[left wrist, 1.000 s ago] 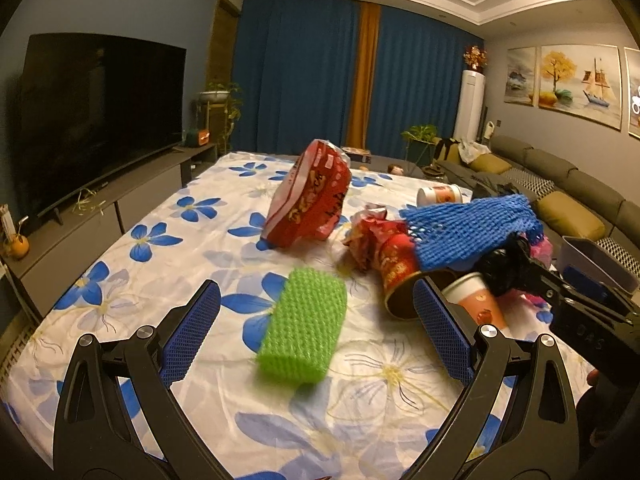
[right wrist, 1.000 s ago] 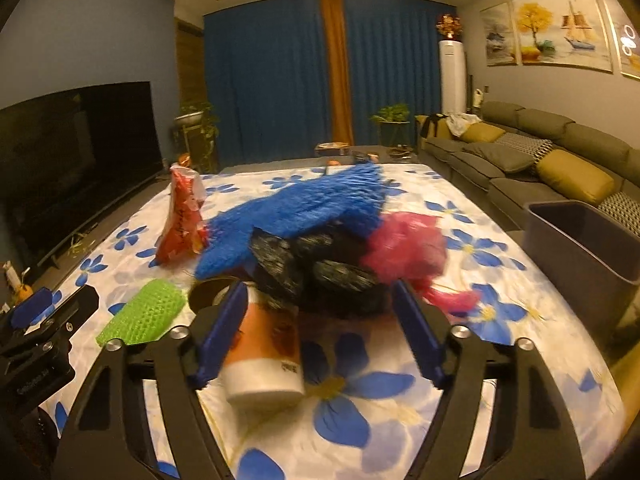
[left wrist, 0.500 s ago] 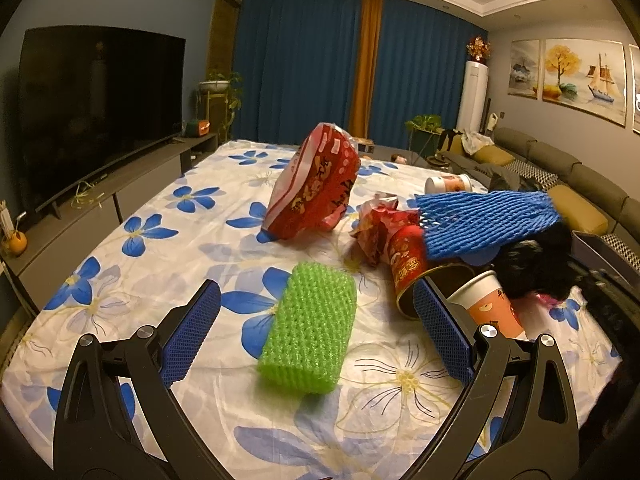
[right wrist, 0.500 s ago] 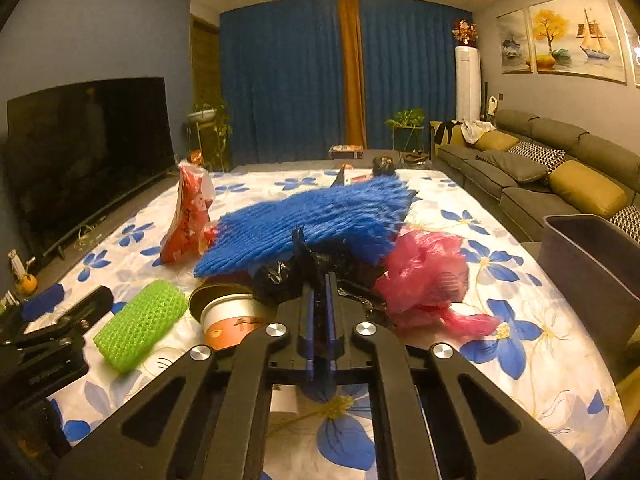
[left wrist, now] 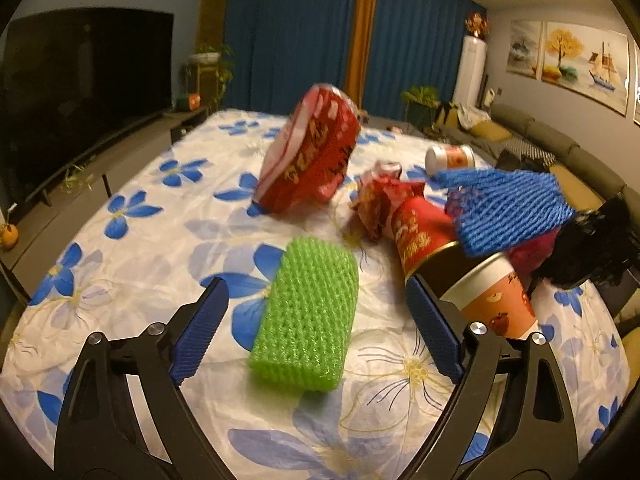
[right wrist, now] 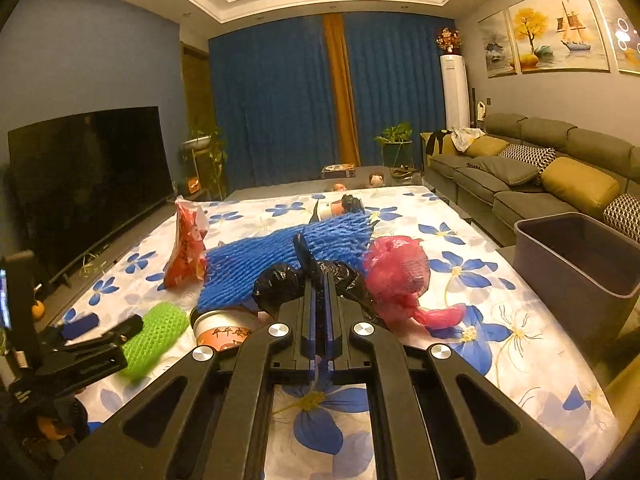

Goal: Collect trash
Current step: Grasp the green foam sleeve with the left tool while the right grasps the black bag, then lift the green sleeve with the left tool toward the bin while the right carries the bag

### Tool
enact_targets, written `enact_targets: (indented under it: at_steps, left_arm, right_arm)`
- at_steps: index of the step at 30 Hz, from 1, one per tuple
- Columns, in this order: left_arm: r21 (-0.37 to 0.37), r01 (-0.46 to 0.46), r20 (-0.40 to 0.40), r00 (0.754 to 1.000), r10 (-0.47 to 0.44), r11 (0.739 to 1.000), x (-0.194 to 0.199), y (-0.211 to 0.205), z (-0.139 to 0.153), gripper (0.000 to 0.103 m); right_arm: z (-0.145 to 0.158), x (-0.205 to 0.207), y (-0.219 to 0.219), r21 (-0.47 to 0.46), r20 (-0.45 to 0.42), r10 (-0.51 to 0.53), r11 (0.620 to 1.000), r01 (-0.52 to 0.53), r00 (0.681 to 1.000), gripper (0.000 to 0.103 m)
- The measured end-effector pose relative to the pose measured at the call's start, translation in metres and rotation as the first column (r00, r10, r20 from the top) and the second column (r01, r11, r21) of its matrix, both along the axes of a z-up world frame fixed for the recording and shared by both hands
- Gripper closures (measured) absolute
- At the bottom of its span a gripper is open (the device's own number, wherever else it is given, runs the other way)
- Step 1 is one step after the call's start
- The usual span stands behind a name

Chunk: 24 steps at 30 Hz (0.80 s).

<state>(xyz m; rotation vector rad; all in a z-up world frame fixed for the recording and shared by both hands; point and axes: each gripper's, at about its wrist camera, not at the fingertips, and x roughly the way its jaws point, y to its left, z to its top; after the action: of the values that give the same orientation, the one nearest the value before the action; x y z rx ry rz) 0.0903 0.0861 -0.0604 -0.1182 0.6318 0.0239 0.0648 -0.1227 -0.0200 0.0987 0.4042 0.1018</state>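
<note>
Looking along the left gripper (left wrist: 316,320), one green foam net sleeve (left wrist: 306,314) lies between its wide-spread jaws, which are closing; the pads do not touch it. Ahead of the jaws stand one red snack bag (left wrist: 310,160) and one crumpled red wrapper (left wrist: 380,204). Ahead and right lie three cups on their sides: a red cup (left wrist: 424,236), an orange paper cup (left wrist: 494,300) just behind the right pad, and a far cup (left wrist: 450,157). One blue foam net (left wrist: 508,208) drapes over the red cup's mouth, so its inside is hidden. At the right edge a black plastic bag (left wrist: 592,248) is dark and blurred, with a pink scrap partly hidden under it. All rest on the flowered sheet (left wrist: 132,264).

Seen from the right gripper (right wrist: 319,280), the jaws are pressed together, pinching a fold of the one black plastic bag (right wrist: 280,286). Just right of the tips sits one pink plastic bag (right wrist: 400,276); just beyond them, the blue foam net (right wrist: 276,258). To the left are the snack bag (right wrist: 188,248), the green foam net sleeve (right wrist: 156,334) and the paper cup (right wrist: 226,328), its lower half cut off by the gripper body. One grey bin (right wrist: 576,256) stands far right; what I can see of its inside is bare, though its floor is hidden. The left gripper (right wrist: 86,338) enters at the left edge.
</note>
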Motion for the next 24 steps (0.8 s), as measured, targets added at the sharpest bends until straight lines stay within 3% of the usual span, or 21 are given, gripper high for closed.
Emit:
enact_targets:
  at_steps: [5,12,17,24]
  left_arm:
    - [-0.018,0.018,-0.08,0.997,-0.019,1.0,0.013,0.001,-0.01,0.027]
    - [-0.054,0.039,-0.171,0.984,-0.048,0.998,0.026,0.002,-0.023,0.05]
    - [-0.056,0.041,-0.195,0.979,-0.051,0.998,0.028,0.001,-0.027,0.056]
    - [-0.051,0.064,-0.162,0.984,-0.072,0.997,0.024,-0.001,-0.021,0.089]
  right_arm:
    - [0.005,-0.006,-0.003,0.006,0.014,-0.003,1.0,0.003,1.0,0.098]
    - [0.009,-0.011,-0.004,0.014,0.02,-0.005,1.0,0.004,1.0,0.098]
    - [0.012,-0.014,-0.005,0.022,0.02,-0.004,1.0,0.004,1.0,0.098]
    - [0.017,-0.02,-0.005,0.024,0.028,0.007,1.0,-0.008,1.0,0.098]
